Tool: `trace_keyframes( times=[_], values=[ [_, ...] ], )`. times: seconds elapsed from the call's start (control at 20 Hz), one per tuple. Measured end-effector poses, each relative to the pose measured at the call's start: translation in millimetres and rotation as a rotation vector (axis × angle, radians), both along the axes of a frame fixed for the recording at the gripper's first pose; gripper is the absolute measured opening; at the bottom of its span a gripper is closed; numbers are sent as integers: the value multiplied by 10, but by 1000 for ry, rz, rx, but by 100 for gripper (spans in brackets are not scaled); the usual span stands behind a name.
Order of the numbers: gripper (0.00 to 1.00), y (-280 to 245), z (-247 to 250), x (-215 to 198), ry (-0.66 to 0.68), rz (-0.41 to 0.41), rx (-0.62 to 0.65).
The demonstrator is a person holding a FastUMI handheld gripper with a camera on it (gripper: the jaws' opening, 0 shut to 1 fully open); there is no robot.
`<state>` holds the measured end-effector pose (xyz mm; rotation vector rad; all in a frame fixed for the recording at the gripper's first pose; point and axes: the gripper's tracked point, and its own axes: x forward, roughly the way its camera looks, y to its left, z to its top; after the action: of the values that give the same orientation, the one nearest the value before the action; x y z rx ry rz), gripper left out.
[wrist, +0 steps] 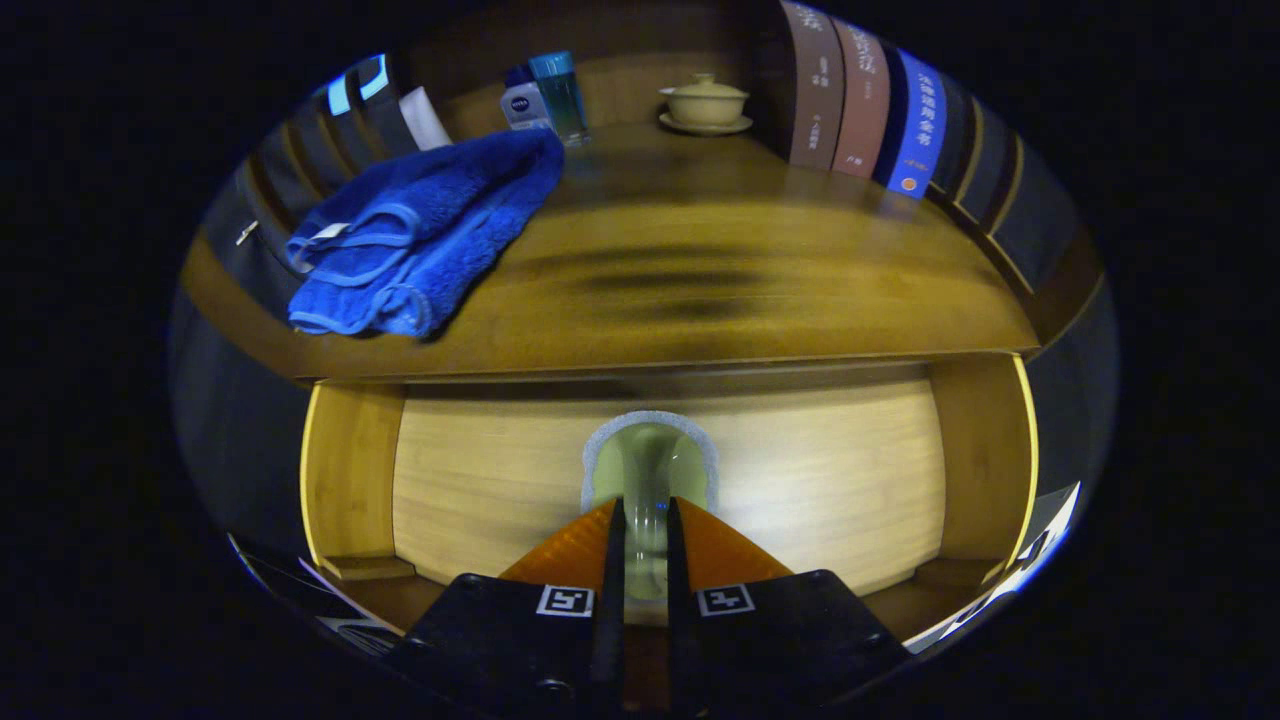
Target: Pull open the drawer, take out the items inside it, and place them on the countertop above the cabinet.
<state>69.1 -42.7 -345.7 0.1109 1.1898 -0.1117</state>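
Drawer [480, 480] of pale bamboo wood is already pulled open below the front edge of the brown wooden countertop [760, 300], so I judge the first step of the task as done. Its light floor and two side walls are visible, and apart from the one item in the grip I see nothing more lying in the visible part of the drawer.

On the countertop, near its left edge, lies a folded blue terry towel [420, 240]. It probably came out of the drawer, but this I cannot confirm.

The gripper [646, 540] hangs over the open drawer, and its two fingers stand nearly together, with only a narrow gap. In this gap sits a translucent pale green object with a white fuzzy border [650, 465], maybe a small cup or a sponge-edged piece; I cannot tell exactly what it is. Both fingers seem to press its sides, so it looks held. Its long axis runs away from the fingers, toward the back of the drawer, and its rounded end points forward, beyond the fingertips.

What is left, as I judge: carry this object up and put it on a free part of the countertop, for example the middle, which is bare.

At the back edge stand a white bottle with a blue cap [524, 100], a blue transparent bottle [560, 92], a beige lidded tea cup on a saucer [705, 102], and, toward the right, a row of upright books [860, 100].
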Motion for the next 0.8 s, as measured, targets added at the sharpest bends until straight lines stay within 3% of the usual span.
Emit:
trace_keyframes(
  times=[0.2, 0.35, 0.8],
  values=[
    [23, 1, 458, -172, -124, -15, 14],
    [23, -14, 872, -44, -232, -21, 24],
    [23, -149, 1223, 1147, -349, -39, 15]
  ],
)
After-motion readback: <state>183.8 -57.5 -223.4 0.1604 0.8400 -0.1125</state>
